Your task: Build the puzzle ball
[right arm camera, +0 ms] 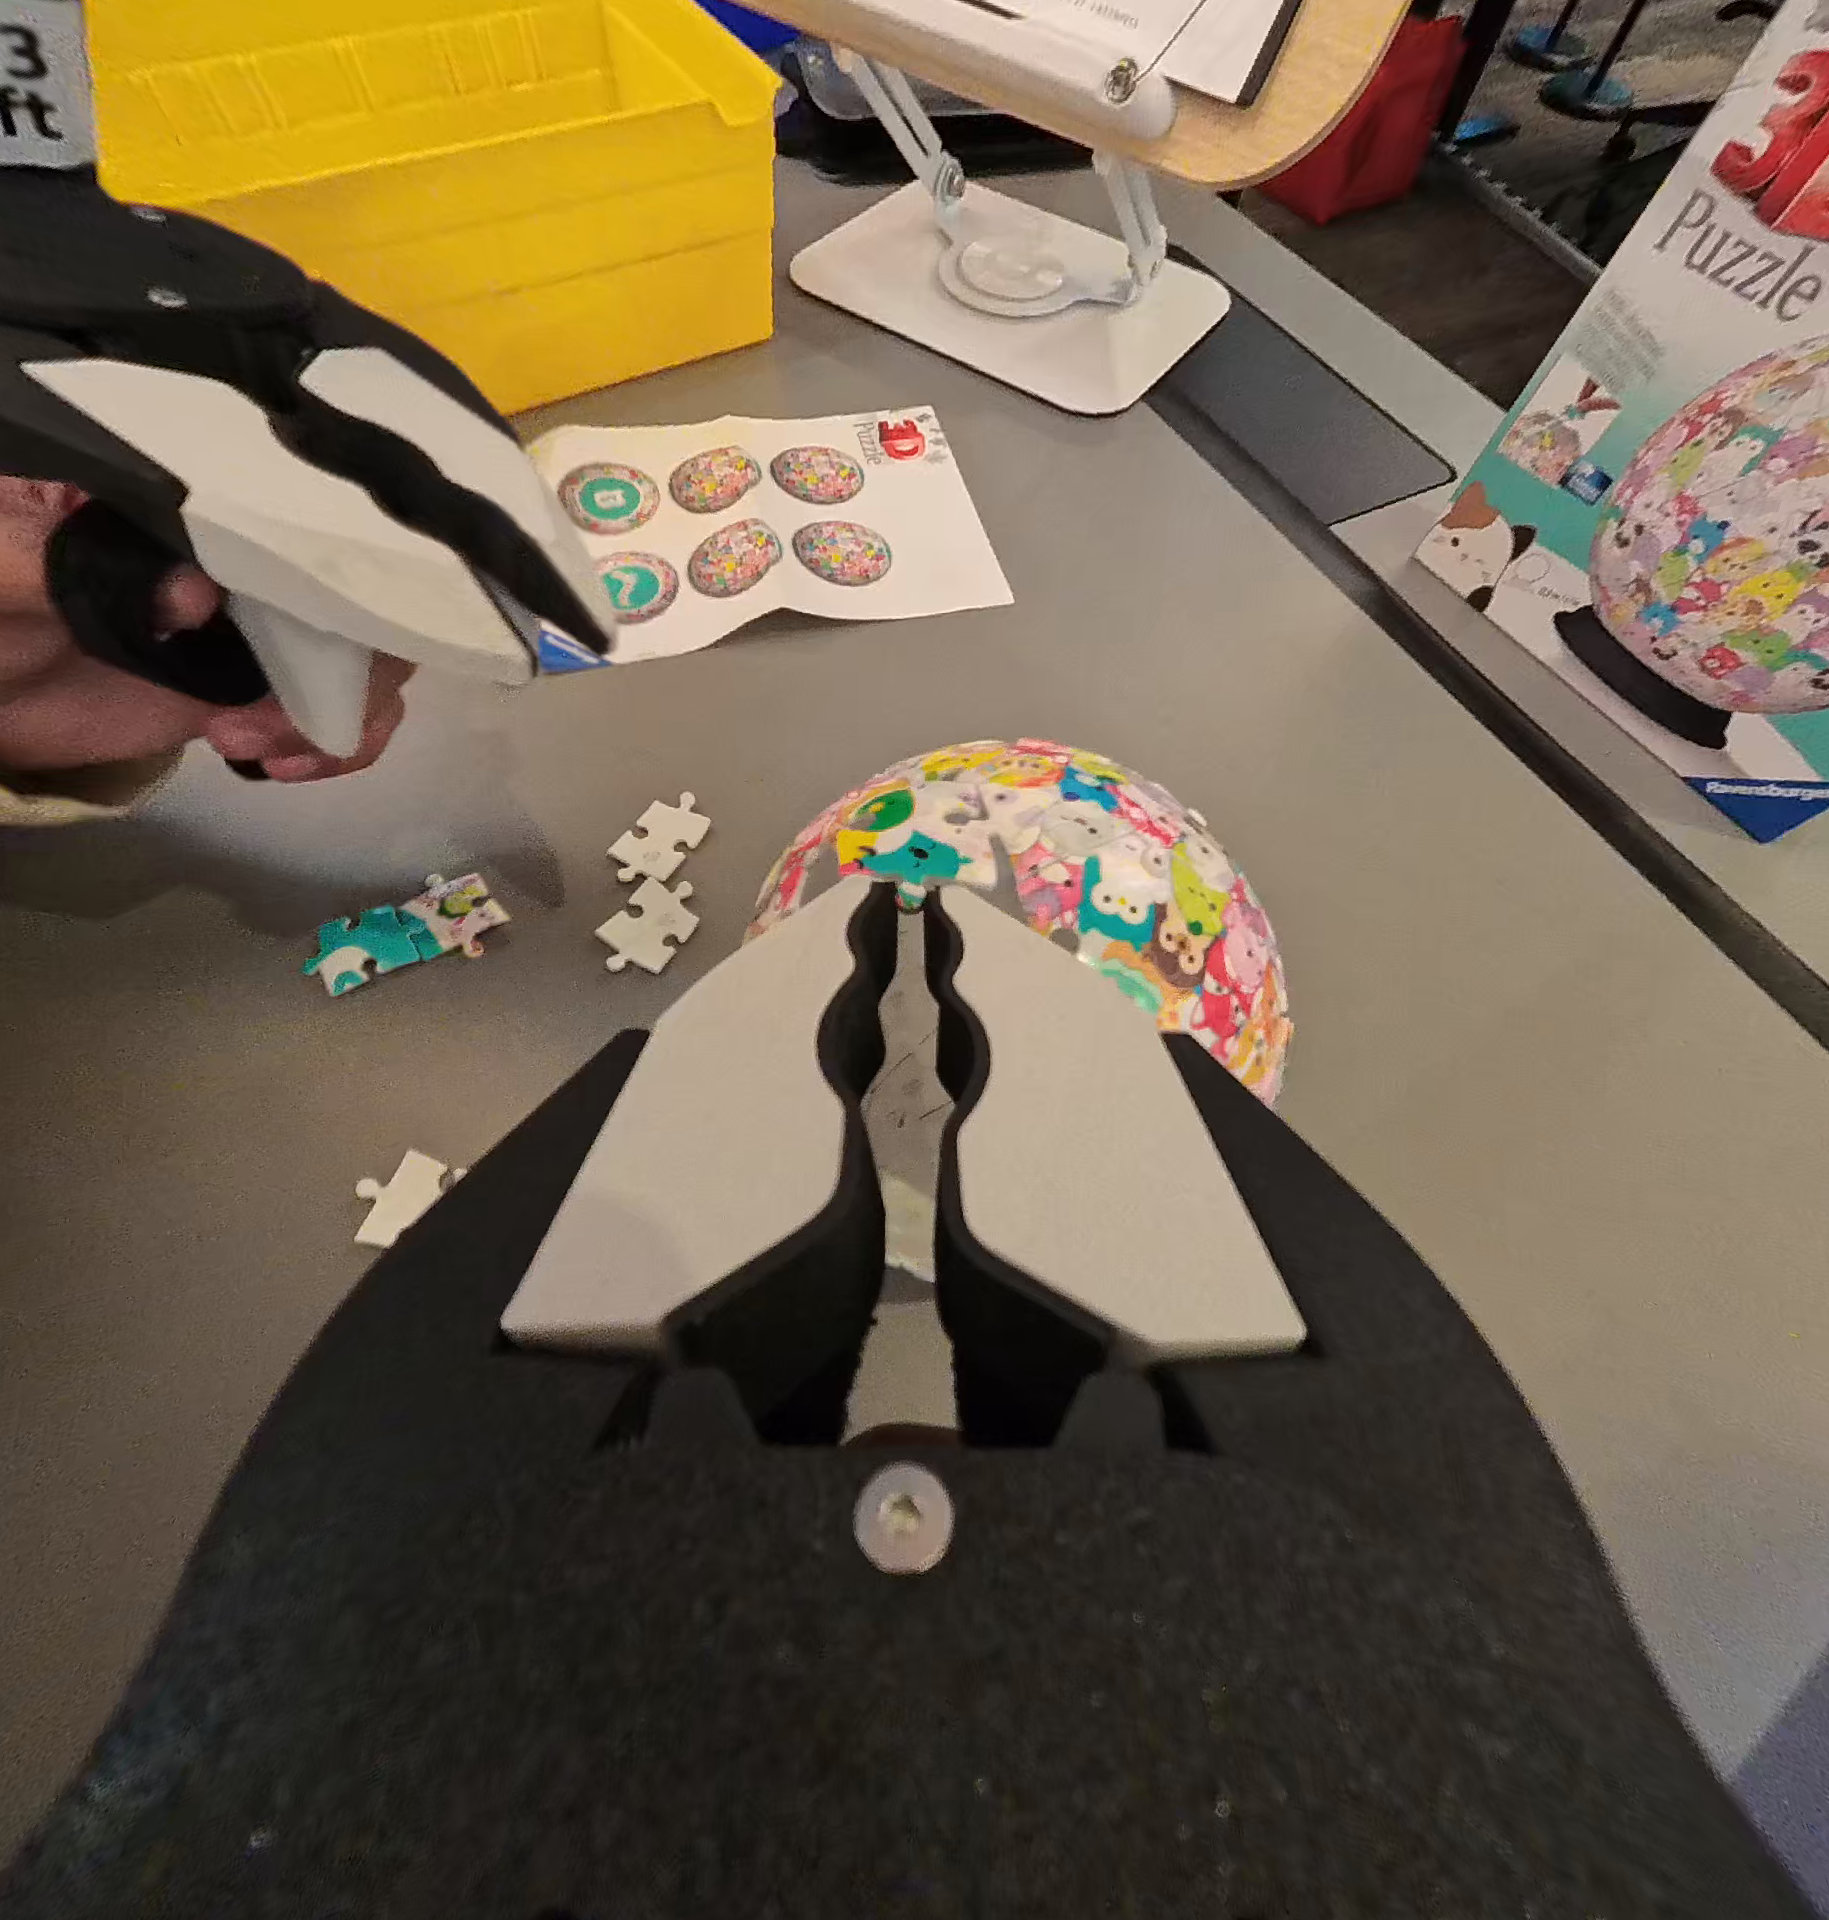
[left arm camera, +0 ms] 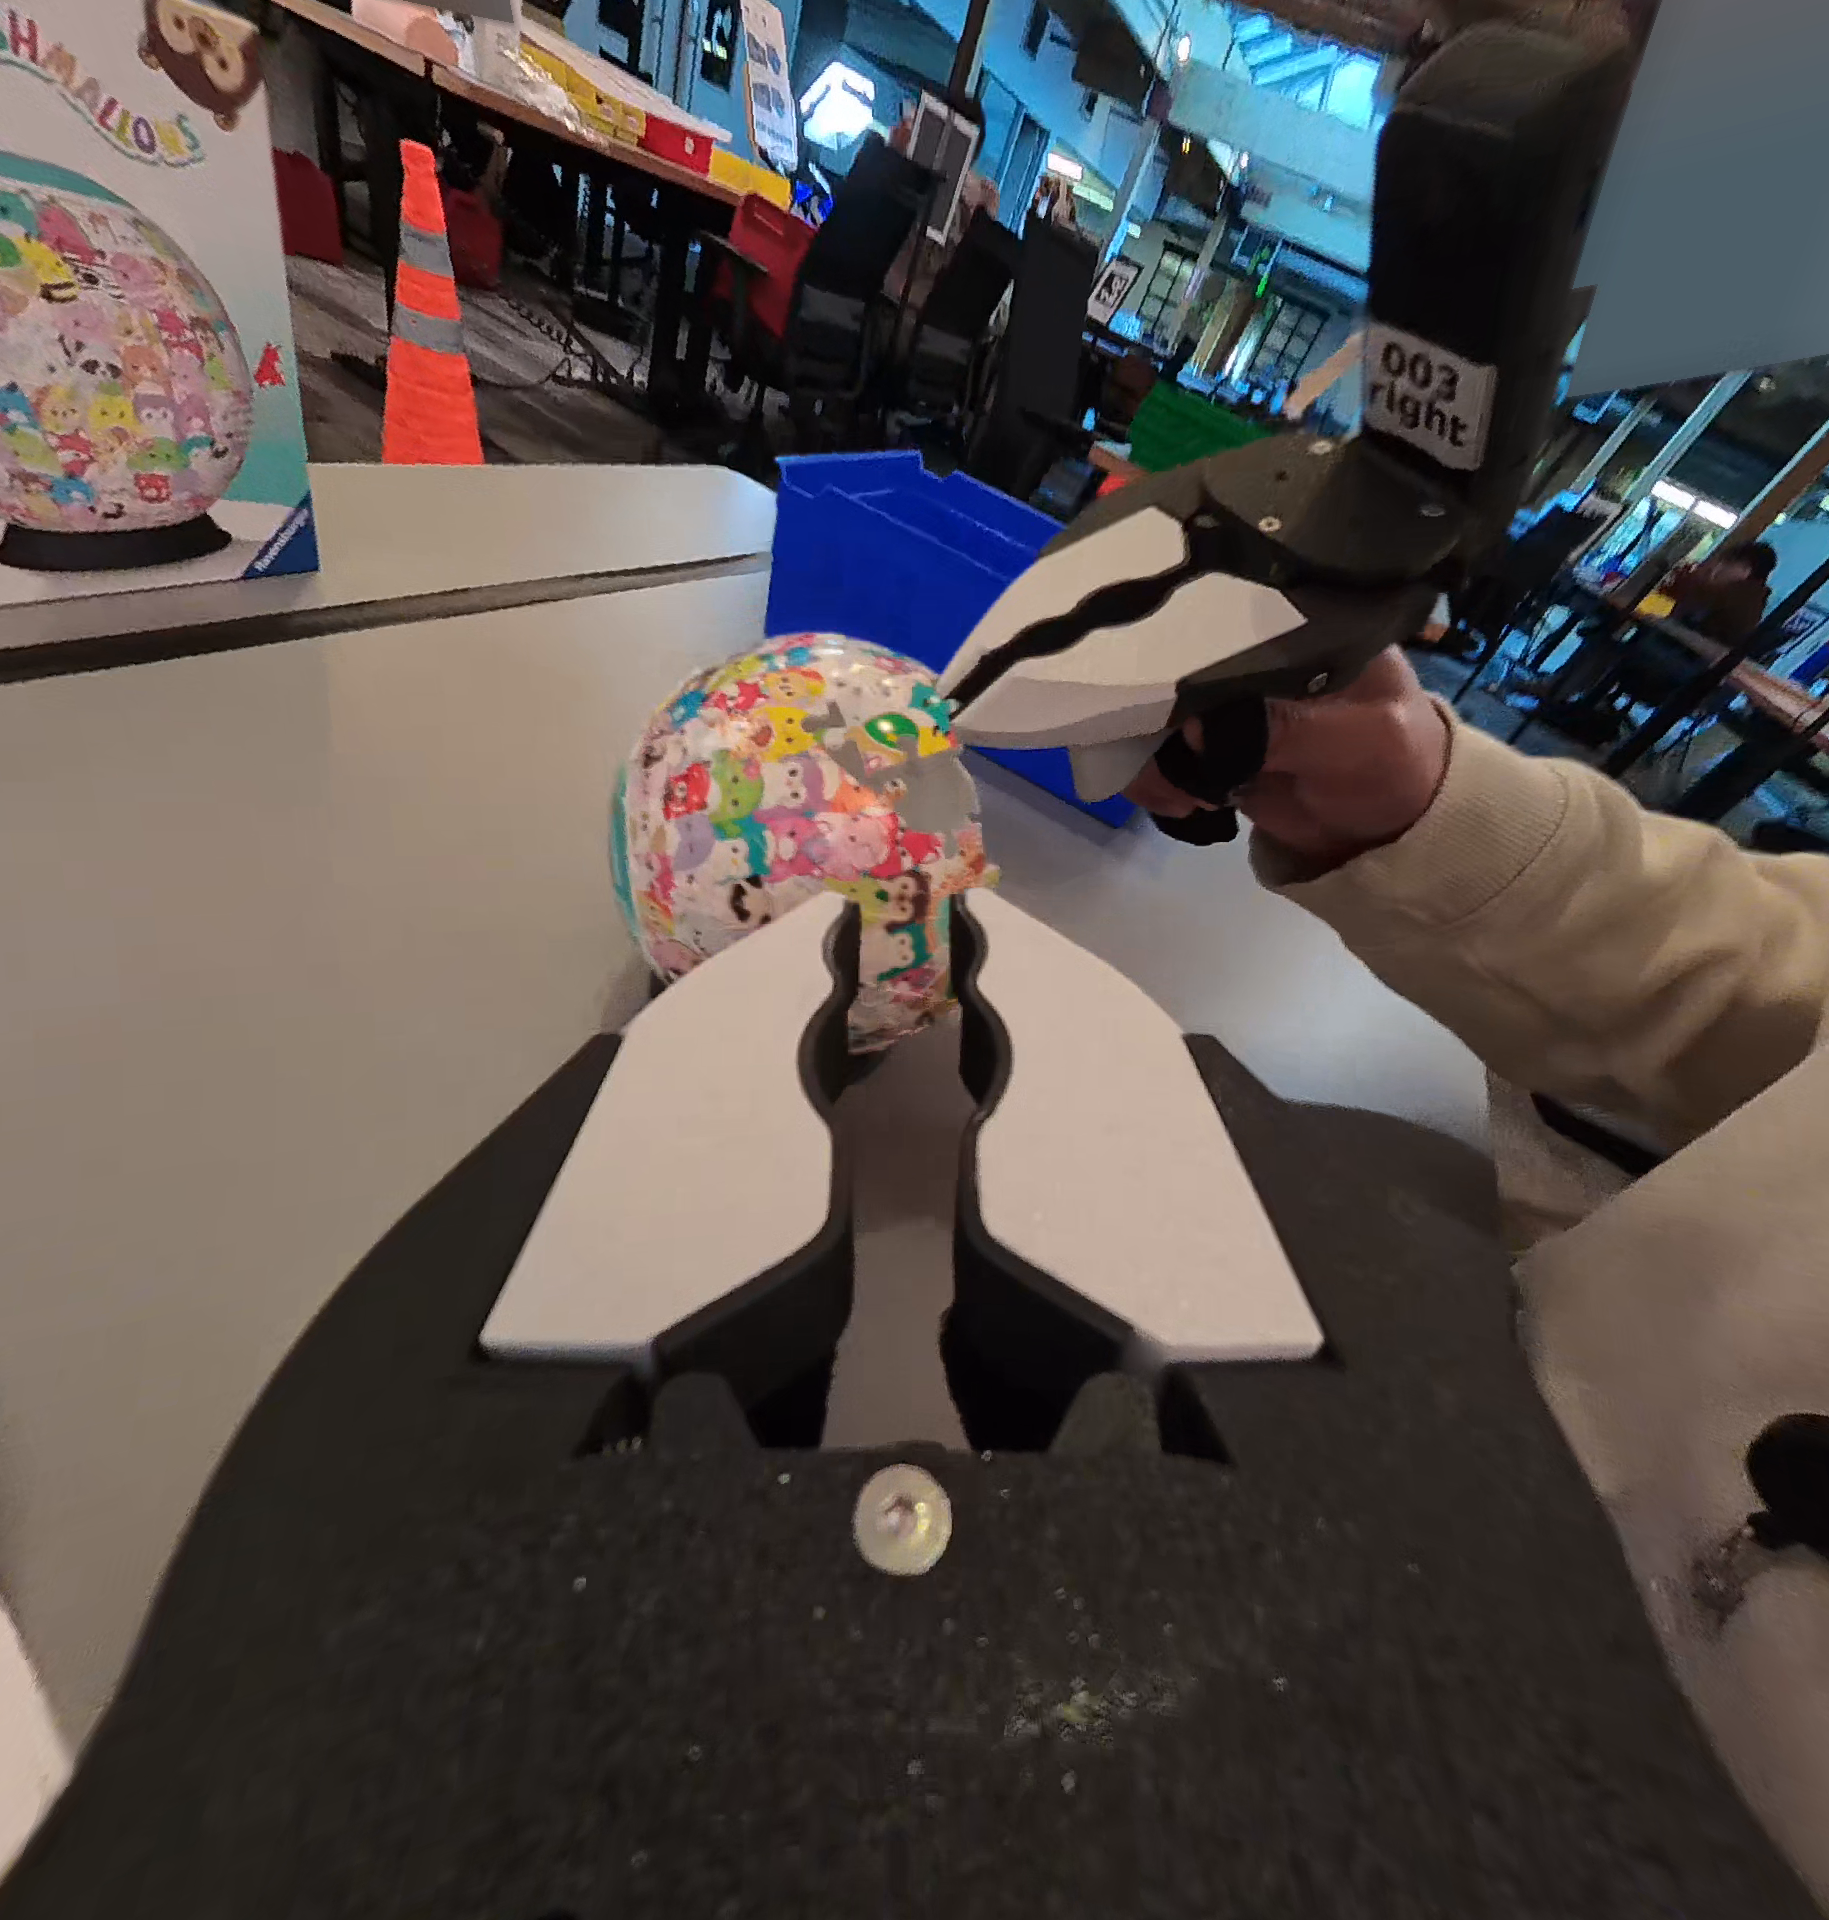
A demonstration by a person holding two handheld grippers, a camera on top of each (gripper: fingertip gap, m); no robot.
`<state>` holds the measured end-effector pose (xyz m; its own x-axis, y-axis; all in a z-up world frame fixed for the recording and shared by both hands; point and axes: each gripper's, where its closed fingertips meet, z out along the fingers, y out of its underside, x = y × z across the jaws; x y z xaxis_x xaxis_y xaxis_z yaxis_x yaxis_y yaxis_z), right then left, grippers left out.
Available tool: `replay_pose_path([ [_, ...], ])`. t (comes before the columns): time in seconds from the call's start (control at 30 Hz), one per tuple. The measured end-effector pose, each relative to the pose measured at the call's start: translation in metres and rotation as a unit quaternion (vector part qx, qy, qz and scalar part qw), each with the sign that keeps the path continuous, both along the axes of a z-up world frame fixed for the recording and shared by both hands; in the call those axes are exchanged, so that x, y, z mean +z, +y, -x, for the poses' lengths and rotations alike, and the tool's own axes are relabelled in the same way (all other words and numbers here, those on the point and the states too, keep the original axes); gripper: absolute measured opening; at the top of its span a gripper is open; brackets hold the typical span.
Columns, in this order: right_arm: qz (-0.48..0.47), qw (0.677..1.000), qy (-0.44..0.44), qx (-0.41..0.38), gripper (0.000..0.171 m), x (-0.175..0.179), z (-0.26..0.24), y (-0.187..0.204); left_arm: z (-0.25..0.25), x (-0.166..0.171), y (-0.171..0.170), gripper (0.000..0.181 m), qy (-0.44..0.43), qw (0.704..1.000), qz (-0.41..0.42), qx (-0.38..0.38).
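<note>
Grey surface (right arm camera: 1409,1039) in a large hall, with benches, chairs and an orange traffic cone (left arm camera: 427,322) in the background.

The puzzle ball (right arm camera: 1086,883), a partly built dome printed with colourful characters, rests on the surface near the middle of the right wrist view. In the left wrist view the same ball (left arm camera: 785,810) shows a grey gap in its shell at about 2 o'clock.

The right gripper (right arm camera: 910,902) has its jaws almost closed, tips at the ball's top edge. A small piece seems pinched between them, though whether they actually grip it cannot be told. From the left wrist view its tips (left arm camera: 951,707) meet the ball's upper right rim.

The left gripper (left arm camera: 899,914) is slightly open, holds nothing, and is pointed at the ball's near side. In the right wrist view it (right arm camera: 567,644) hangs at 10 o'clock, clear of the ball.

Loose pieces lie at 9 o'clock of the ball: two white-backed pieces (right arm camera: 655,883), a joined teal cluster (right arm camera: 401,935) and one white-backed piece (right arm camera: 401,1195) nearer the camera.

Beyond them lie an instruction sheet (right arm camera: 785,520), a yellow bin (right arm camera: 453,208) and a white stand (right arm camera: 1014,301). The puzzle box (right arm camera: 1699,499) stands at 2 o'clock. A blue bin (left arm camera: 889,561) sits behind the ball.
</note>
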<state>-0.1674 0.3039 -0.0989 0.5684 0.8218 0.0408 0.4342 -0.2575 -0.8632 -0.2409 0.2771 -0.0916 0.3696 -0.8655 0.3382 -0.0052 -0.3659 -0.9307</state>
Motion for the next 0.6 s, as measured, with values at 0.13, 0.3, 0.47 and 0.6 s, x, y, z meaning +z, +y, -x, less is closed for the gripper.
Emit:
replay_pose_path([
  [0.13, -0.012, 1.000, -0.013, -0.003, 0.005, -0.002, -0.002, 0.002, -0.005, 0.000, 0.018, 0.021, 0.055, 0.998, -0.003, -0.015],
  [0.3, -0.009, 1.000, -0.011, 0.000, 0.005, -0.004, -0.001, 0.001, -0.022, 0.005, 0.026, 0.038, 0.074, 0.996, 0.011, -0.058],
  [0.47, -0.029, 0.999, -0.014, -0.027, 0.005, 0.002, -0.001, 0.001, -0.030, 0.003, 0.028, 0.035, 0.100, 0.993, -0.026, -0.062],
  [0.6, -0.036, 0.997, -0.023, -0.060, 0.005, 0.003, 0.002, -0.001, -0.032, 0.003, 0.031, 0.023, 0.120, 0.989, -0.069, -0.048],
])
